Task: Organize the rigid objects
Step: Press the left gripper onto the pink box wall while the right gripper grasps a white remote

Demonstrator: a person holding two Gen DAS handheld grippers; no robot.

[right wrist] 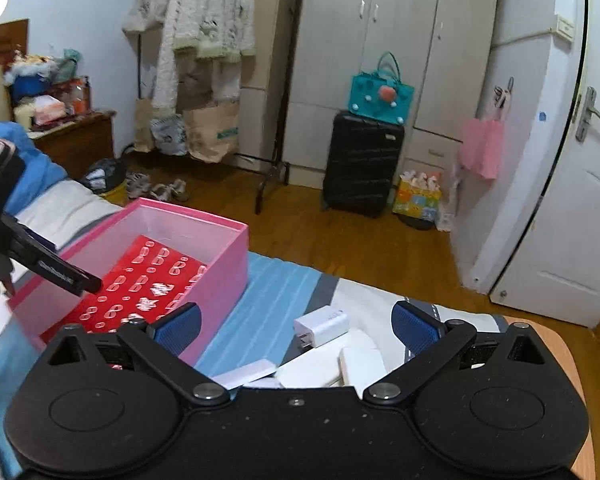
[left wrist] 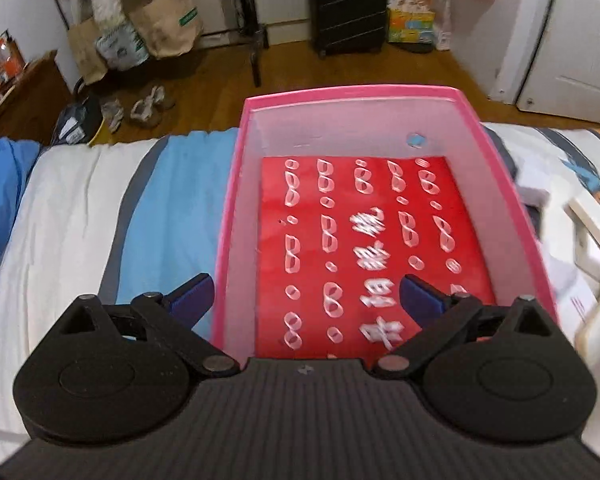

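Observation:
A pink open box (left wrist: 352, 94) sits on the bed with a red patterned packet (left wrist: 368, 248) flat on its floor. My left gripper (left wrist: 306, 300) is open and empty, its fingers astride the box's near left wall. In the right wrist view the same box (right wrist: 224, 264) and packet (right wrist: 140, 284) lie at left, with the left gripper's finger (right wrist: 66, 276) over them. My right gripper (right wrist: 296, 326) is open and empty above a white charger plug (right wrist: 322, 326) and several white flat boxes (right wrist: 332, 368) on the bedcover.
The bed has a striped blue, white and grey cover (left wrist: 80, 208). Beyond its edge is a wood floor with a black suitcase (right wrist: 362, 168), paper bags (right wrist: 212, 132), shoes (left wrist: 148, 106), a clothes rack (right wrist: 204, 20) and a white door (right wrist: 572, 216). A nightstand (right wrist: 76, 140) stands at left.

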